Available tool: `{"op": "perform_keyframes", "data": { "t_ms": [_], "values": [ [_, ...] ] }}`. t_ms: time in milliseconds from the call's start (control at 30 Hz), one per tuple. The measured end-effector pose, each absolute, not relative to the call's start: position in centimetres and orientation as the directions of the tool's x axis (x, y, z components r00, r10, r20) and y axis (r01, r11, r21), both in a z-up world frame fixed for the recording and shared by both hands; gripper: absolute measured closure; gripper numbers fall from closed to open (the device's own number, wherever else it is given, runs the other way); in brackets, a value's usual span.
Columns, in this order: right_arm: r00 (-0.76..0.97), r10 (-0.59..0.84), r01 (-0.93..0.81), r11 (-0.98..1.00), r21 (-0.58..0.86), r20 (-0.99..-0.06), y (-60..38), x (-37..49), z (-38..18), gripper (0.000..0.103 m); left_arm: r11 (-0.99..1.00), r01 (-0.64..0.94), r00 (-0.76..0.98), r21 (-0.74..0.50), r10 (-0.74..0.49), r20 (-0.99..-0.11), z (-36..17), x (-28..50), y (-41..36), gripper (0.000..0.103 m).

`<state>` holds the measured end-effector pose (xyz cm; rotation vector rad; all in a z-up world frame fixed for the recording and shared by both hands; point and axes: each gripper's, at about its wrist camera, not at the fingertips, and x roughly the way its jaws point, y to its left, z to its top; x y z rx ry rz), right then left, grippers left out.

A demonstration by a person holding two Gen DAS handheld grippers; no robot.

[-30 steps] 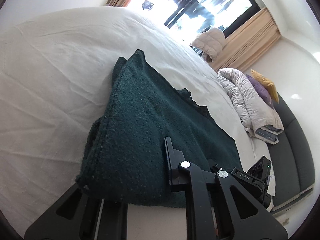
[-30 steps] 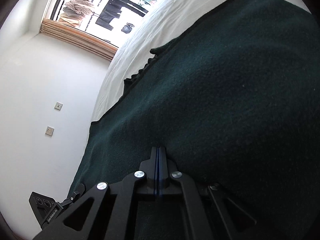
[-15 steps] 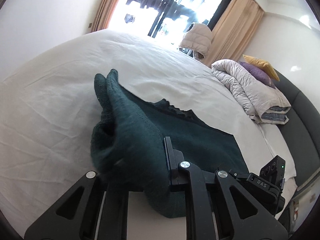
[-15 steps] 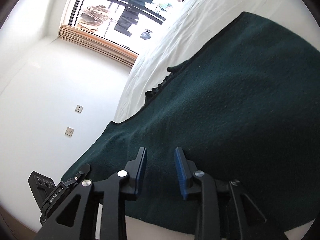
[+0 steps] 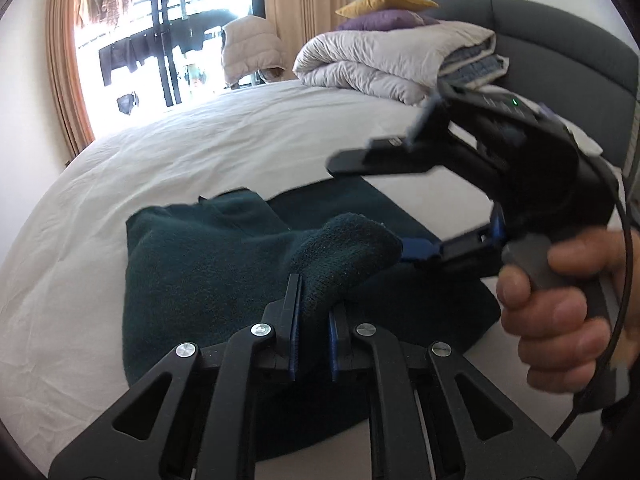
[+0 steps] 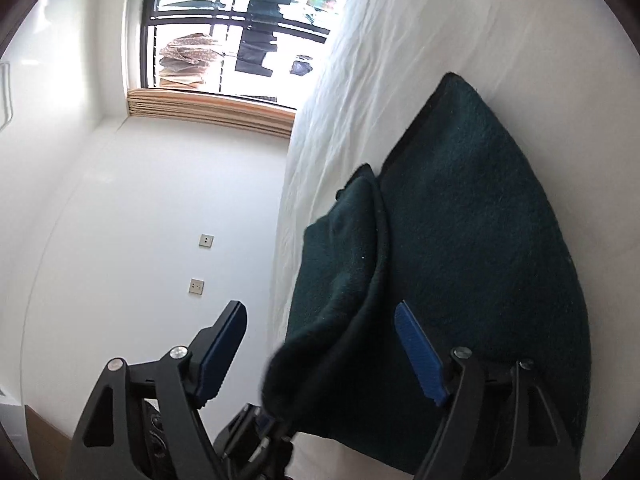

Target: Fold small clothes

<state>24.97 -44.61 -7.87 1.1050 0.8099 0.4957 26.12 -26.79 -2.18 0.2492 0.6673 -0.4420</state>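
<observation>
Knitwear first: dark green fuzzy knit garment (image 5: 208, 264) is lying on the white bed sheet (image 5: 192, 148), near the edge closest to the cameras, with one side already doubled over onto the rest so there's a thicker layer on the left in the left wrist view. A bunched-up corner of it is lifted off the bed and pinched in the left gripper (image 5: 313, 320), whose blue-padded fingers are clamped tight on the fabric. The right gripper (image 6: 320, 344) is spread wide, holding nothing; in its own view the raised fold of the garment (image 6: 460, 240) sits between its two blue pads (image 6: 418, 354) without either one clearly touching it. From the left wrist view you can see that right gripper (image 5: 404, 208) coming in from the right, a bit blurred, with the person's right hand (image 5: 560, 312) wrapped round its grey handle. Further back on the bed there's a rolled pale grey duvet (image 5: 392, 60) with a purple pillow (image 5: 384, 20) and a mustard yellow pillow (image 5: 380, 0) stacked on top, against a dark grey padded headboard (image 5: 560, 40). A beige puffer jacket (image 5: 252, 48) hangs by the bright window (image 5: 160, 32).
</observation>
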Motion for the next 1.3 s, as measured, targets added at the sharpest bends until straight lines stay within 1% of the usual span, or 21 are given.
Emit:
{"op": "perform_keyframes", "data": {
  "t_ms": [67, 133, 233, 367, 433, 500, 567, 633, 667, 700, 733, 767, 800, 833, 1033, 1300],
  "values": [
    [0.595, 0.713, 0.04, 0.434, 0.9, -0.37, -44.0, 25.7, -7.6, 0.024, 0.877, 0.472, 0.691, 0.089, -0.305, -0.655, -3.7, 25.6, -27.2, 0.093],
    [0.565, 0.722, 0.035, 0.462, 0.886, -0.399, -43.1, 26.6, -7.3, 0.024, 0.879, 0.47, 0.69, 0.087, -0.303, -0.658, -4.3, 25.3, -26.7, 0.094],
    [0.508, 0.738, 0.06, 0.485, 0.873, -0.445, -41.8, 28.4, -7.4, 0.024, 0.882, 0.464, 0.708, 0.085, -0.312, -0.633, -3.9, 24.7, -26.4, 0.095],
    [0.477, 0.756, 0.078, 0.471, 0.879, -0.448, -41.1, 30.4, -7.5, 0.024, 0.887, 0.455, 0.742, 0.081, -0.328, -0.584, -2.3, 24.4, -25.3, 0.095],
    [0.471, 0.754, 0.081, 0.48, 0.873, -0.458, -40.6, 30.7, -7.5, 0.024, 0.88, 0.465, 0.743, 0.091, -0.333, -0.58, -2.3, 23.9, -25.2, 0.095],
    [0.457, 0.739, 0.08, 0.52, 0.851, -0.494, -40.0, 31.8, -7.3, 0.024, 0.874, 0.476, 0.738, 0.097, -0.337, -0.585, -2.6, 23.1, -24.9, 0.095],
    [0.44, 0.724, 0.071, 0.561, 0.825, -0.53, -39.3, 33.0, -7.2, 0.028, 0.868, 0.485, 0.734, 0.102, -0.341, -0.587, -2.6, 22.6, -24.8, 0.095],
    [0.429, 0.693, 0.057, 0.619, 0.783, -0.579, -38.8, 34.2, -6.9, 0.037, 0.864, 0.493, 0.727, 0.102, -0.345, -0.593, -2.8, 22.6, -24.8, 0.095],
    [0.42, 0.679, 0.043, 0.648, 0.761, -0.602, -38.4, 34.7, -6.9, 0.04, 0.862, 0.497, 0.724, 0.102, -0.346, -0.597, -2.8, 22.5, -24.6, 0.095],
    [0.414, 0.659, 0.034, 0.679, 0.734, -0.629, -38.1, 35.0, -6.9, 0.051, 0.86, 0.499, 0.721, 0.102, -0.347, -0.6, -2.9, 22.5, -24.6, 0.095],
    [0.417, 0.629, 0.034, 0.711, 0.702, -0.656, -38.0, 35.2, -6.8, 0.069, 0.858, 0.503, 0.716, 0.1, -0.35, -0.604, -3.0, 22.5, -24.5, 0.095],
    [0.424, 0.619, 0.032, 0.719, 0.694, -0.661, -38.2, 35.0, -6.8, 0.075, 0.857, 0.506, 0.713, 0.098, -0.352, -0.607, -2.9, 22.5, -24.5, 0.095],
    [0.44, 0.621, 0.025, 0.713, 0.701, -0.648, -38.6, 34.7, -6.8, 0.085, 0.856, 0.508, 0.71, 0.094, -0.355, -0.608, -3.0, 22.5, -24.5, 0.095],
    [0.457, 0.611, 0.02, 0.72, 0.694, -0.647, -39.0, 34.5, -6.7, 0.089, 0.855, 0.511, 0.708, 0.092, -0.358, -0.608, -2.9, 22.4, -24.6, 0.095],
    [0.534, 0.537, -0.009, 0.776, 0.631, -0.653, -41.2, 32.6, -5.2, 0.091, 0.832, 0.548, 0.69, 0.086, -0.392, -0.609, -2.2, 22.4, -26.3, 0.095],
    [0.59, 0.501, -0.001, 0.785, 0.62, -0.633, -45.2, 30.6, -4.8, 0.091, 0.785, 0.613, 0.65, 0.096, -0.431, -0.626, -2.3, 21.4, -29.7, 0.095]
  ]
}}
